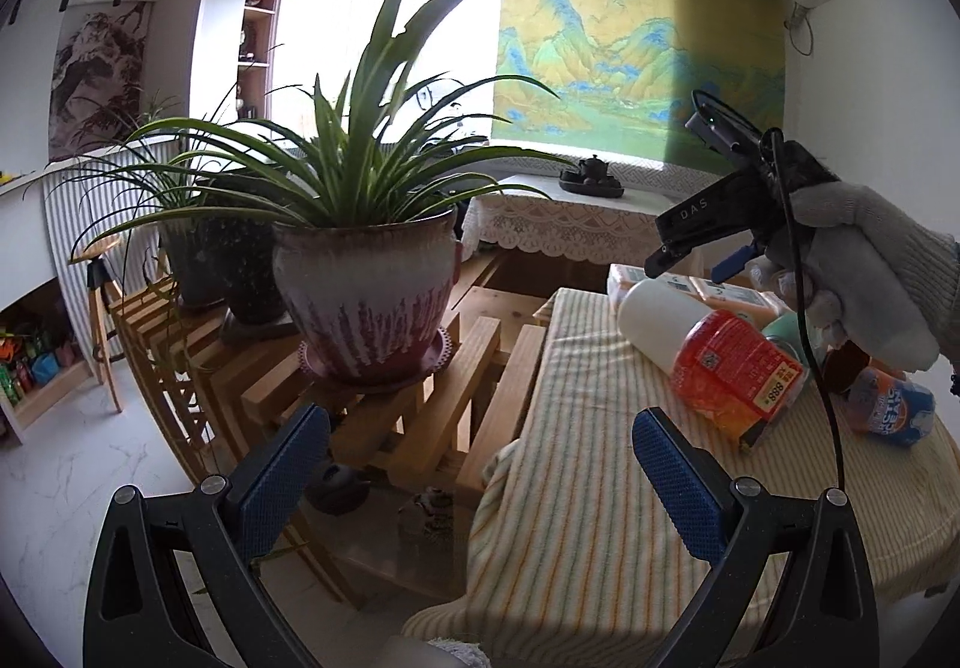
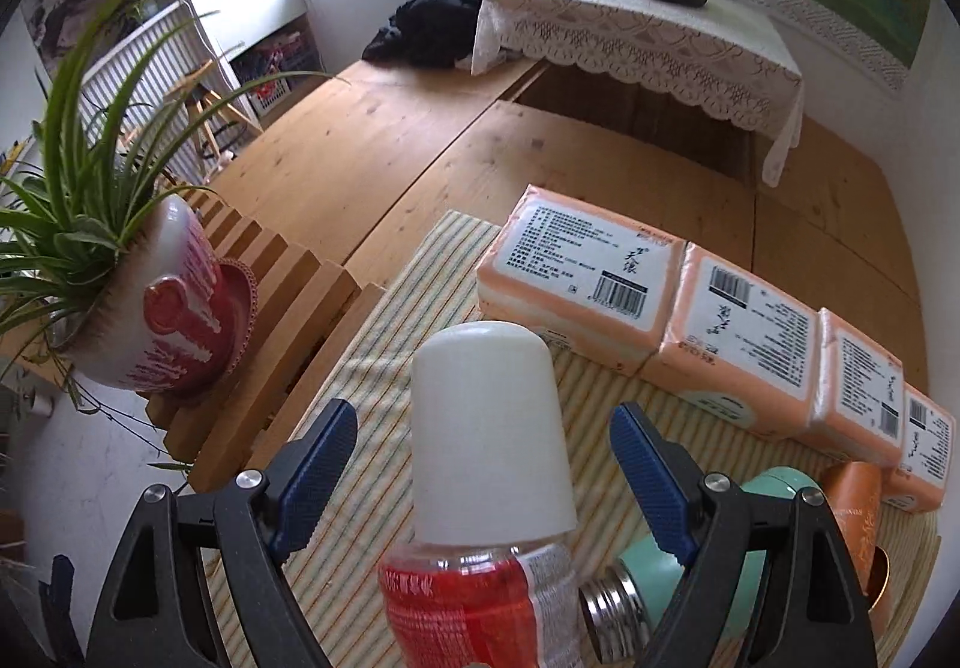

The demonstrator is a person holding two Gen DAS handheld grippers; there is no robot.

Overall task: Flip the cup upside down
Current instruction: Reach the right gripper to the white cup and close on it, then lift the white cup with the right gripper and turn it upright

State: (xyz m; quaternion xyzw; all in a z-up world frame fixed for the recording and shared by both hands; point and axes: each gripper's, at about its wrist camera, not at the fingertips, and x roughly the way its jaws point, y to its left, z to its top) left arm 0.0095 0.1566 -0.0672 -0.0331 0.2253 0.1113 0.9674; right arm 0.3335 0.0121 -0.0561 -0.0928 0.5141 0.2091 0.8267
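Observation:
A white cup (image 2: 489,428) stands upside down, mouth down, on top of a red-labelled plastic bottle (image 2: 468,602). My right gripper (image 2: 483,479) is open, its blue pads either side of the cup and not touching it. In the left wrist view the white cup (image 1: 657,317) caps the red bottle (image 1: 735,371), with the right gripper (image 1: 696,248) just above it, held by a gloved hand. My left gripper (image 1: 480,488) is open and empty, off the left edge of the striped tablecloth (image 1: 600,488).
Several peach tissue packs (image 2: 690,308) lie behind the cup. A mint green flask (image 2: 678,584) and an orange can (image 2: 858,518) lie to the right. A potted spider plant (image 1: 366,302) stands on a wooden slatted rack (image 1: 420,416) to the left. A lace-covered table (image 2: 630,26) stands beyond.

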